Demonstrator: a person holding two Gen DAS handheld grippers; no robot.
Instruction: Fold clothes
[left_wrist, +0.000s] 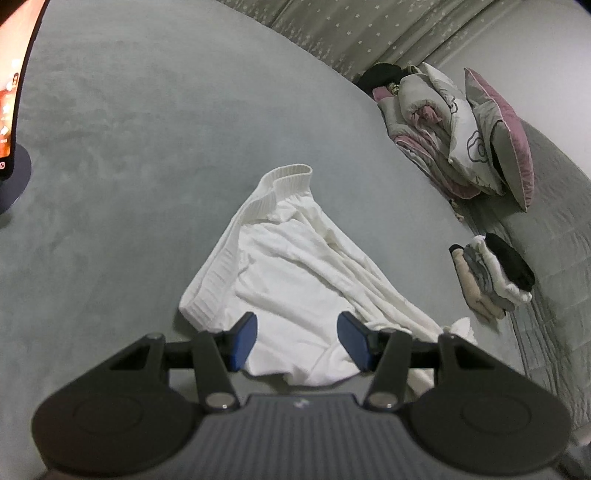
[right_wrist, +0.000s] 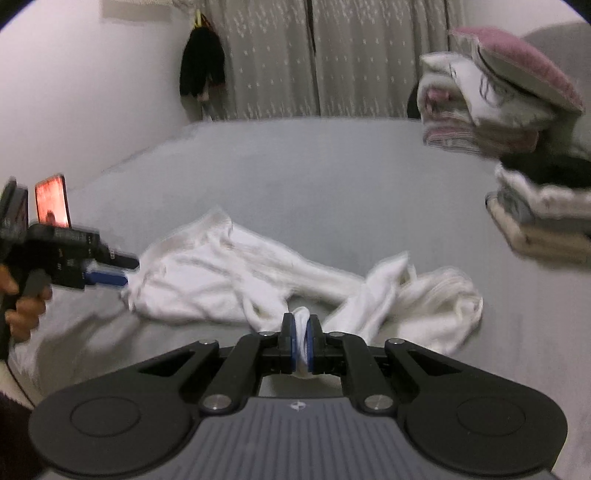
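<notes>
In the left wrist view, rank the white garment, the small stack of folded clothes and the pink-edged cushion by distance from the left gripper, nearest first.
1. White garment: directly ahead, its near edge between the open fingers of the left gripper.
2. Stack of folded clothes: ahead and to the right.
3. Pink-edged cushion: farther back on the right, leaning against folded bedding.
</notes>
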